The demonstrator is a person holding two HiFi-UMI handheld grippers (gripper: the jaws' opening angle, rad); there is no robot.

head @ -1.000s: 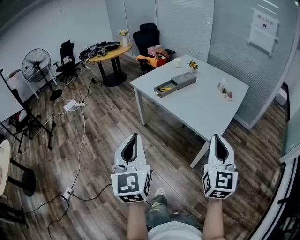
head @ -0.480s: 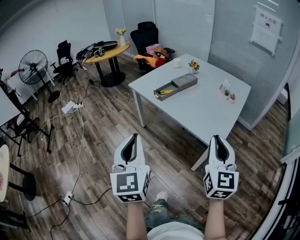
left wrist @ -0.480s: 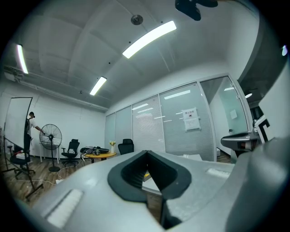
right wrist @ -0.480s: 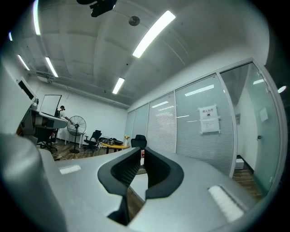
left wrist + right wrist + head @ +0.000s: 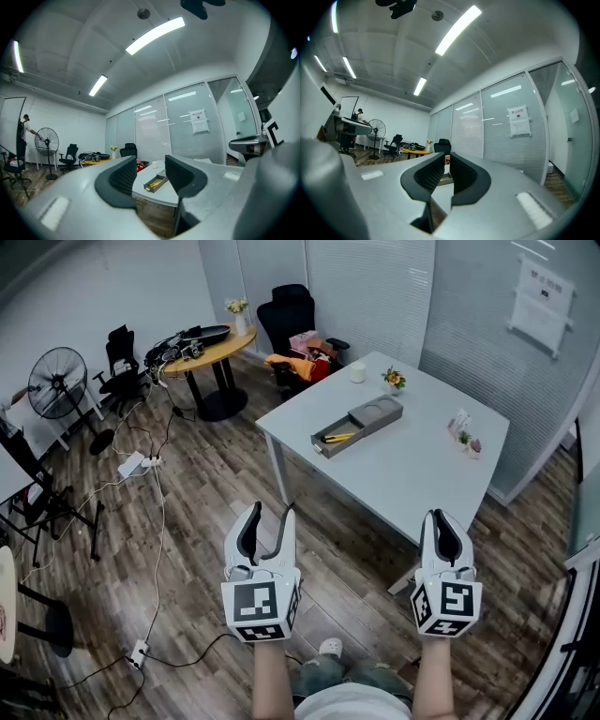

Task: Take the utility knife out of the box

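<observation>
A grey open box (image 5: 361, 425) lies on the white table (image 5: 412, 474), far ahead of both grippers. The yellow utility knife (image 5: 337, 438) lies in the box's near compartment. My left gripper (image 5: 267, 518) is held over the wooden floor, well short of the table, open with nothing between its jaws. My right gripper (image 5: 441, 524) is level with it near the table's front corner, shut and empty. In the left gripper view the box (image 5: 156, 182) and the knife (image 5: 153, 184) show small between the spread jaws of the left gripper (image 5: 151, 174). The right gripper (image 5: 446, 172) shows only a thin slit.
A small flower pot (image 5: 394, 379), a white cup (image 5: 357, 373) and small items (image 5: 464, 432) stand on the table. Behind it are a black office chair (image 5: 292, 310) and a round wooden table (image 5: 202, 345). A fan (image 5: 52, 381) and cables (image 5: 159, 512) occupy the floor at left.
The left gripper's jaws have gone from shut to open. The view has drifted a little, with the table now slightly lower and to the right. The right gripper stays shut.
</observation>
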